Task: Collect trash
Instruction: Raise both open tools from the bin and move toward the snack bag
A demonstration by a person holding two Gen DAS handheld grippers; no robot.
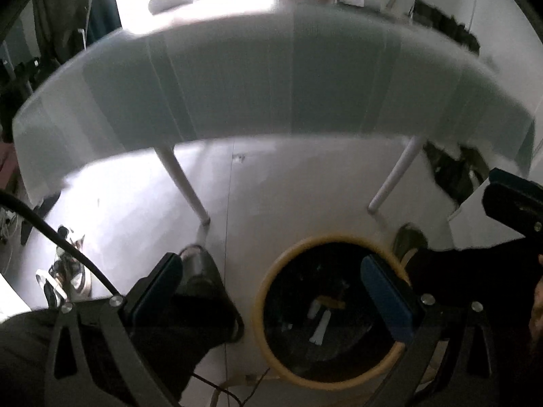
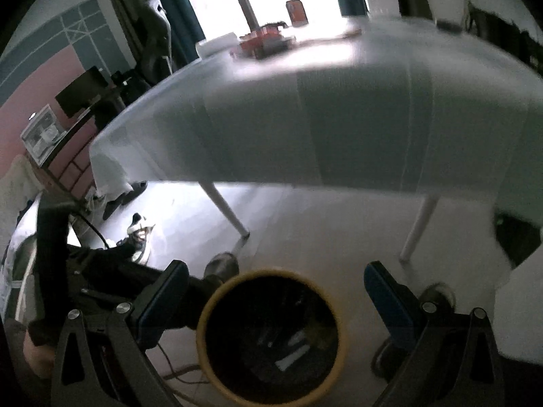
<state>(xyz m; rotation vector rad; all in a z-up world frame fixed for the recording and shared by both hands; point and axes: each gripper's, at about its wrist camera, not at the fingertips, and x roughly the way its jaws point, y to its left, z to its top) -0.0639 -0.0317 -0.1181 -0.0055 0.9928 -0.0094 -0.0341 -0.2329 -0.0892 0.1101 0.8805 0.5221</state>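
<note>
Both views look down past the near edge of a tabletop [image 1: 271, 78] covered in a pale cloth, onto a white floor [image 1: 288, 183] where a round bin [image 1: 271, 366] with a yellow rim stands upright, mouth facing up.

The left tongs [image 1: 275, 298] are spread wide and hold nothing; their right pad hangs over the bin's right rim. The right tongs [image 2: 275, 302] are also wide open and empty, hovering above the bin [image 2: 203, 335], which sits between the two pads.

Inside the dark bin lie pale scraps [image 1: 320, 325]. The longest white piece lies with its long axis running near to far, tilted slightly right at the far end, and a short yellowish bit crosses just beyond it.

On the far tabletop sits reddish clutter [image 2: 264, 39], too blurred to identify.
</note>
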